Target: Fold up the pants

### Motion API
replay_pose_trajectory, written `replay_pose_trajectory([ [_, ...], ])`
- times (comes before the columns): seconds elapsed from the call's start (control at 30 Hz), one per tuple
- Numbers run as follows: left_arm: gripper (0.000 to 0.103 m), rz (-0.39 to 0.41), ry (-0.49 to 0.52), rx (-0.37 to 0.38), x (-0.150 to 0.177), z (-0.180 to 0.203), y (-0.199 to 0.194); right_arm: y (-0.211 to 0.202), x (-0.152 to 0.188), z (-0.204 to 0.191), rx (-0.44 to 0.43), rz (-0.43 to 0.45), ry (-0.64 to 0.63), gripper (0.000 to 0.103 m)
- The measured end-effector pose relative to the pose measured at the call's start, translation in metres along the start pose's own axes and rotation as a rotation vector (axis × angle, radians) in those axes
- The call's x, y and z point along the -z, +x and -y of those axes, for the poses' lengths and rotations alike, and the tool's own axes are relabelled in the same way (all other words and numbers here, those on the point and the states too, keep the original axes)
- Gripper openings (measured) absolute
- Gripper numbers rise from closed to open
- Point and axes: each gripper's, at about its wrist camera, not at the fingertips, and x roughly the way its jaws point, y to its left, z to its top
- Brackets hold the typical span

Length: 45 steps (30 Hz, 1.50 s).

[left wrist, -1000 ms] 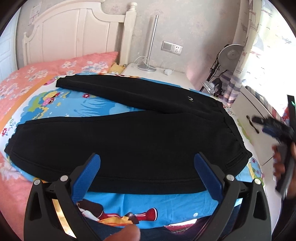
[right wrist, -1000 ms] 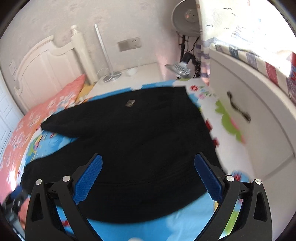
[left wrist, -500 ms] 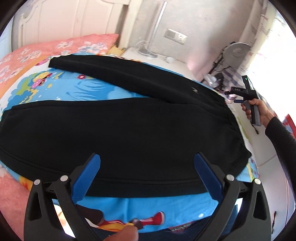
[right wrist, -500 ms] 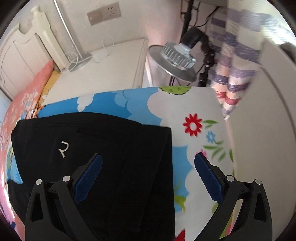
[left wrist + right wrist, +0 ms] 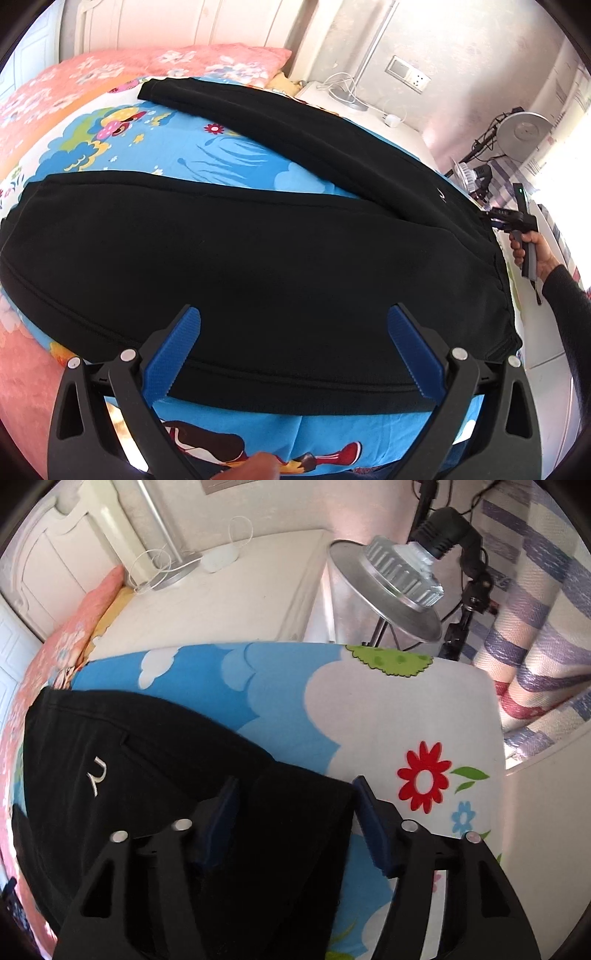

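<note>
- Black pants (image 5: pixel 258 254): spread flat on cartoon-print bedsheet (image 5: pixel 236 162), 2 legs splayed in a V, long axis running from waistband at right to cuffs at left.
- Right gripper (image 5: pixel 295 812): at the waistband's far corner, fingers straddling the hem, partly narrowed, not yet pinched; nearer arm for the lift.
- Left gripper (image 5: pixel 295 350): jaws spread wide, hovering over the near leg's outer seam, holding nothing.

Ahead of your left gripper (image 5: pixel 293 334), the pants (image 5: pixel 258 251) lie across the bed sheet (image 5: pixel 236 158); their waistband corner sits between your right gripper (image 5: pixel 295 797) fingers.
</note>
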Motion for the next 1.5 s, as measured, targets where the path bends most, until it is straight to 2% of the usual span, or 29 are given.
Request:
replay_pose_trajectory([
  [0.1, 0.101, 0.004, 0.004, 0.004, -0.002, 0.005, 0.000, -0.012, 0.001, -0.007, 0.004, 0.017, -0.027, 0.040],
  [0.17, 0.101, 0.010, 0.008, 0.015, -0.004, 0.009, 0.000, -0.028, 0.002, -0.017, 0.014, 0.054, -0.049, 0.036],
  [0.3, 0.101, 0.009, 0.018, 0.045, -0.004, 0.015, 0.001, -0.093, 0.020, -0.061, 0.059, 0.200, -0.149, 0.031],
  [0.37, 0.101, 0.020, 0.021, 0.069, -0.005, 0.018, -0.002, -0.133, 0.043, -0.093, 0.057, 0.293, -0.202, 0.031],
  [0.43, 0.101, 0.039, 0.028, 0.101, -0.006, 0.022, -0.007, -0.173, 0.082, -0.133, 0.079, 0.391, -0.276, 0.031],
  [0.53, 0.100, 0.037, 0.006, 0.195, -0.011, 0.023, -0.009, -0.204, 0.155, -0.184, 0.074, 0.464, -0.332, 0.031],
  [0.6, 0.100, 0.029, -0.017, 0.261, -0.017, 0.022, -0.006, -0.207, 0.201, -0.203, 0.051, 0.466, -0.321, 0.031],
  [0.63, 0.096, 0.024, -0.026, 0.299, -0.022, 0.022, -0.002, -0.203, 0.223, -0.208, 0.038, 0.456, -0.297, 0.031],
  [0.67, 0.093, 0.015, -0.030, 0.329, -0.027, 0.023, 0.003, -0.199, 0.236, -0.211, 0.041, 0.449, -0.282, 0.031],
  [0.73, 0.078, -0.021, -0.060, 0.406, -0.044, 0.024, 0.020, -0.183, 0.264, -0.211, 0.012, 0.414, -0.212, 0.031],
  [0.8, 0.070, -0.070, -0.112, 0.505, -0.064, 0.023, 0.042, -0.170, 0.283, -0.214, 0.018, 0.393, -0.173, 0.031],
  [0.83, 0.069, -0.101, -0.151, 0.547, -0.077, 0.025, 0.059, -0.165, 0.291, -0.216, 0.022, 0.388, -0.159, 0.031],
  [0.9, 0.068, -0.138, -0.197, 0.582, -0.098, 0.028, 0.086, -0.158, 0.298, -0.215, 0.002, 0.379, -0.116, 0.031],
  [0.97, 0.062, -0.180, -0.253, 0.581, -0.115, 0.032, 0.120, -0.158, 0.301, -0.215, 0.003, 0.389, -0.087, 0.031],
  [1.0, 0.054, -0.199, -0.291, 0.573, -0.120, 0.032, 0.134, -0.159, 0.301, -0.214, -0.008, 0.392, -0.062, 0.031],
  [1.03, 0.050, -0.227, -0.341, 0.596, -0.124, 0.033, 0.147, -0.160, 0.301, -0.213, -0.013, 0.393, -0.048, 0.031],
  [1.1, 0.049, -0.263, -0.385, 0.635, -0.127, 0.041, 0.161, -0.162, 0.300, -0.211, -0.018, 0.396, -0.027, 0.031],
  [1.17, 0.045, -0.297, -0.391, 0.656, -0.123, 0.056, 0.171, -0.163, 0.302, -0.210, -0.031, 0.399, -0.007, 0.031],
  [1.27, 0.044, -0.377, -0.396, 0.651, -0.108, 0.076, 0.184, -0.162, 0.304, -0.212, -0.026, 0.399, 0.005, 0.031],
  [1.3, 0.044, -0.405, -0.408, 0.689, -0.101, 0.083, 0.188, -0.160, 0.304, -0.213, -0.020, 0.395, 0.004, 0.031],
  [1.4, 0.045, -0.461, -0.415, 0.714, -0.083, 0.101, 0.193, -0.159, 0.305, -0.214, -0.013, 0.394, 0.006, 0.031],
  [1.5, 0.044, -0.548, -0.389, 0.777, -0.067, 0.131, 0.203, -0.158, 0.305, -0.213, -0.014, 0.390, 0.020, 0.031],
])
